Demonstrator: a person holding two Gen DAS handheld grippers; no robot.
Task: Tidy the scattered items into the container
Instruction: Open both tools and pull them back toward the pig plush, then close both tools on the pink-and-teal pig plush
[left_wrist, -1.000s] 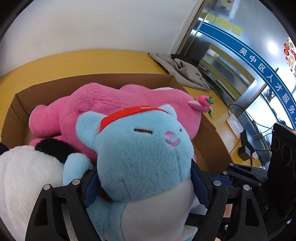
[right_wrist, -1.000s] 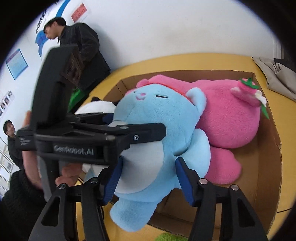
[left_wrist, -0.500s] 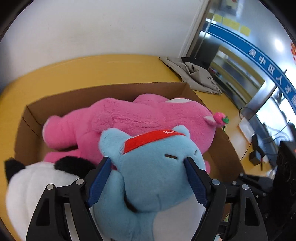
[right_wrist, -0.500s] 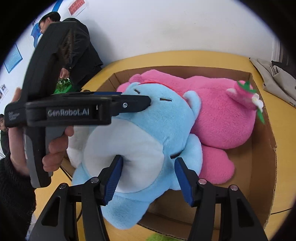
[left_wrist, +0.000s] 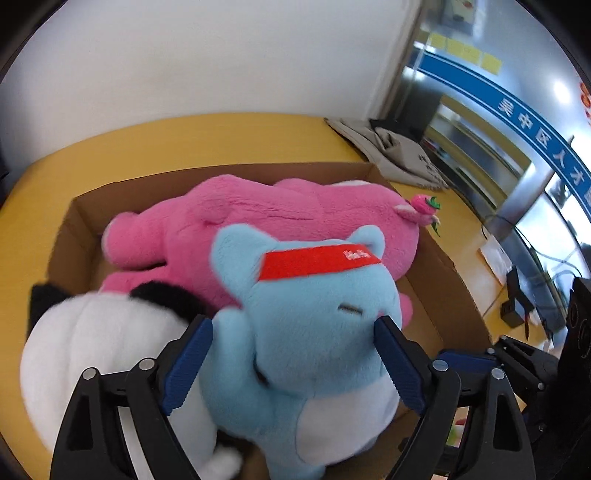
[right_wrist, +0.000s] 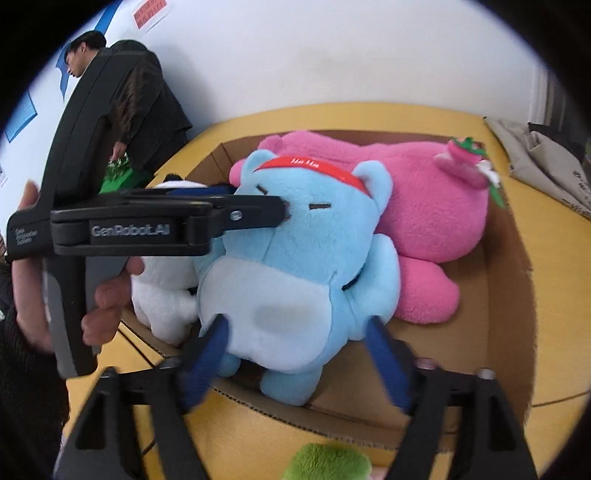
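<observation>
three plush toys crowd one cardboard box (left_wrist: 448, 273) on a yellow tabletop (left_wrist: 155, 144), and the newest arrival, a blue bear (right_wrist: 295, 266) with a red headband, looks the least settled. it sits at the box's near wall, leaning on a pink plush (right_wrist: 424, 206) that fills the back and pressed against a white-and-black plush (left_wrist: 103, 347) at one side. the likely trouble: the bear rests high, its feet close to the rim, so a snagged pad or a quick pull-back could tip it forward and out. a green plush (right_wrist: 328, 461) waits outside, just in front of the box, and squeezing it in could push the bear over the edge.

the left gripper (left_wrist: 291, 354) points steeply down at the bear's head, its fingers (left_wrist: 186, 363) set wide on either side; the blue pads touch or nearly touch the fur, and its jaws have just been opening a little further, so this reads as a release, not a hold. seen from the right wrist, a person's hand (right_wrist: 107, 295) grips its handle, the tip reaching across to the bear's face.

the right gripper (right_wrist: 295, 354) also angles down, aimed at the white belly. its jaws have just been opening, blurred pads standing clear at both flanks with the bear's lower body between them, nothing clamped.
</observation>
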